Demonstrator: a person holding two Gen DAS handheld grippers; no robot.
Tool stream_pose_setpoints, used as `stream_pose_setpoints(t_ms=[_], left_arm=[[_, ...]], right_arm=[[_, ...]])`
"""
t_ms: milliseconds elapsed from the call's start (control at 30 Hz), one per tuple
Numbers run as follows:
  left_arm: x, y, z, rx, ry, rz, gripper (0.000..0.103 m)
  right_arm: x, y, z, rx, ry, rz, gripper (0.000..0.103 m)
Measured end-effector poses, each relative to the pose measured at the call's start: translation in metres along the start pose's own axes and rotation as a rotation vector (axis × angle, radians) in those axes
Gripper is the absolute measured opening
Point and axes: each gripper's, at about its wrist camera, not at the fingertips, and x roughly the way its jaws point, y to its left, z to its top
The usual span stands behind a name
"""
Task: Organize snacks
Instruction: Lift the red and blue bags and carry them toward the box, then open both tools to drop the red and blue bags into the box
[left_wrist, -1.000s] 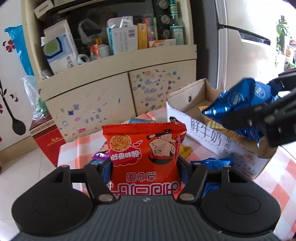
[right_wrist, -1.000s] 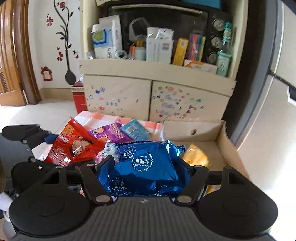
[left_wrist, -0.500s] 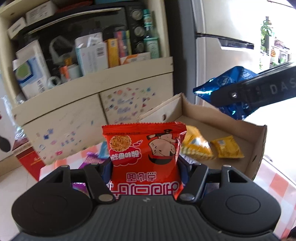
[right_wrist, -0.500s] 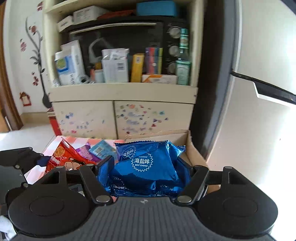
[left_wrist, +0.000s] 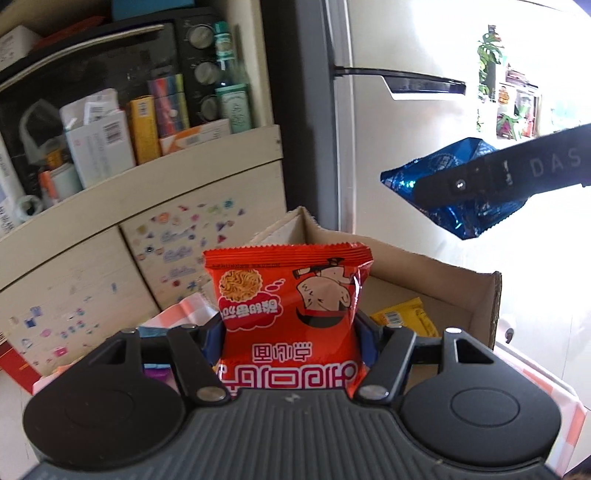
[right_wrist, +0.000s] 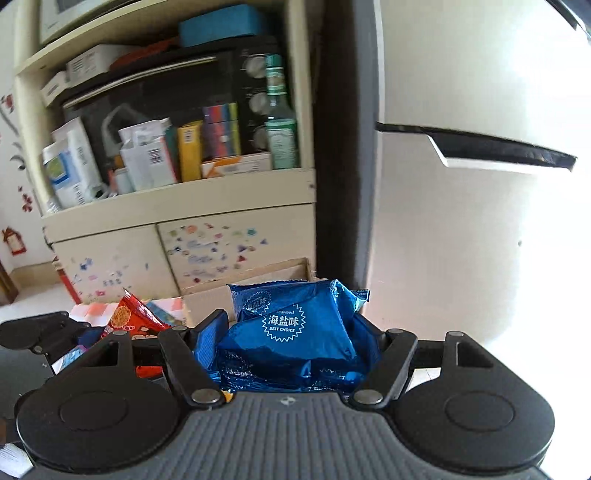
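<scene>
Above the cardboard box (left_wrist: 491, 295), a red noodle packet (left_wrist: 288, 314) is pinched in the left tongs (left_wrist: 290, 347) and a blue seaweed packet (right_wrist: 295, 332) in the right tongs (right_wrist: 295, 354); released early, either slick bag could be lost onto the checked desk (left_wrist: 546, 391).

Red noodle packet (left_wrist: 288, 310) and blue seaweed packet (right_wrist: 295, 332) held aloft
</scene>
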Motion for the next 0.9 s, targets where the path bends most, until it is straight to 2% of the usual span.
stream_pose_setpoints(t_ms=[233, 467, 633, 733, 900], left_arm=[[0.024, -0.011, 0.005, -0.022, 0.021, -0.055, 0.066], [0.043, -0.024, -0.004, -0.022, 0.059, -0.11, 0.067], [0.035, -0.023, -0.004, -0.03, 0.047, -0.115, 0.085], [0.025, -0.019, 0.002, -0.033, 0.019, -0.109, 0.091], [0.014, -0.006, 0.008, -0.067, 0.009, -0.094, 0.092]], right_arm=[[0.012, -0.013, -0.002, 0.088, 0.04, -0.027, 0.077], [0.028, -0.018, -0.006, 0.156, 0.082, -0.05, 0.079], [0.031, -0.021, -0.008, 0.214, 0.084, -0.048, 0.086], [0.031, -0.022, -0.007, 0.239, 0.08, -0.04, 0.087], [0.031, -0.018, -0.005, 0.249, 0.075, -0.025, 0.09]])
